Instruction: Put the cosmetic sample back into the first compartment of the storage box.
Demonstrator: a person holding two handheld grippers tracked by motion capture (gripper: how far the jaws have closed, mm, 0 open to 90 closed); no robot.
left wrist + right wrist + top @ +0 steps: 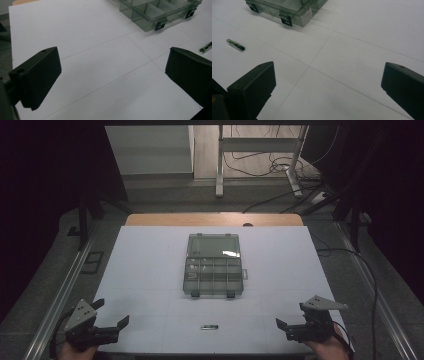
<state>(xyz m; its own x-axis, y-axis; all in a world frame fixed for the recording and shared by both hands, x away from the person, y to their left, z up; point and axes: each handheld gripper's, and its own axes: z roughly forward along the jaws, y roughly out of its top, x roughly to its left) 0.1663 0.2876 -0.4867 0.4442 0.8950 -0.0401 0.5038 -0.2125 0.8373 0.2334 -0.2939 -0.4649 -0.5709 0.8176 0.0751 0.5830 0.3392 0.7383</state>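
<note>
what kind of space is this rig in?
Probably a lab recording station: a white-topped table under dark surrounds, loose cables on the floor behind, a clear organizer box, and both hand-held grippers, left and right.

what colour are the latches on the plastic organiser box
Black, on the see-through grey-green compartment box; its two front latches show best in the right gripper view.

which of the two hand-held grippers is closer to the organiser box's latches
Neither clearly: the left hand-held gripper and right hand-held gripper sit about equally far from the translucent grey plastic compartment box, both open.
</note>
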